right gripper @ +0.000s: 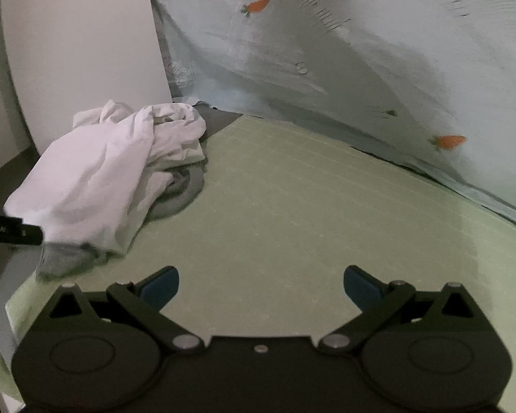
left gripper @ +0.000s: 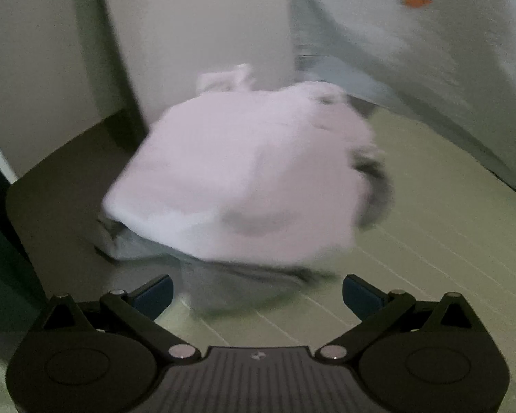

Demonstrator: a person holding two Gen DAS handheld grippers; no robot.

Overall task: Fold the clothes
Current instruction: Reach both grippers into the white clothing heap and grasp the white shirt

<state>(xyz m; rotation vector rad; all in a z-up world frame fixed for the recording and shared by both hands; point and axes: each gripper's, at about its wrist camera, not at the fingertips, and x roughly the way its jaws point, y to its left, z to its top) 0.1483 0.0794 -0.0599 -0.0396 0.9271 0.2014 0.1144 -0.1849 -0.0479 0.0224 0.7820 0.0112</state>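
— Cloth first?

— A crumpled white garment (right gripper: 99, 168), soft and wrinkled, heaped over a grey garment (right gripper: 179, 196) at the left rear of the pale green mat (right gripper: 309, 206). Grey cloth poking out beneath on the near side too. Blurred in the left wrist view, a pale pinkish-white mound (left gripper: 237, 172) with grey fabric (left gripper: 230, 285) under its near edge.

— The mat?

— Flat, matte, ruled with a faint light grid (left gripper: 412, 241); laid on a dark table (left gripper: 62, 206) with a rounded corner.

— Grippers?

— Left gripper (left gripper: 257, 292): black linkages, blue pads spread wide, nothing between them, hovering just short of the grey cloth. Right gripper (right gripper: 260, 285): same build, pads wide apart over bare mat, well clear of the heap. A black bar (right gripper: 13, 230) entering from the left edge of the right wrist view, its tip at the white cloth's near corner — contact hard to judge.

— Around it?

— A light blue-grey sheet (right gripper: 361, 69) hanging behind and to the right, printed with small orange carrots (right gripper: 258, 5), creased, its hem meeting the table. A plain white panel (right gripper: 79, 41) standing upright just behind the heap.
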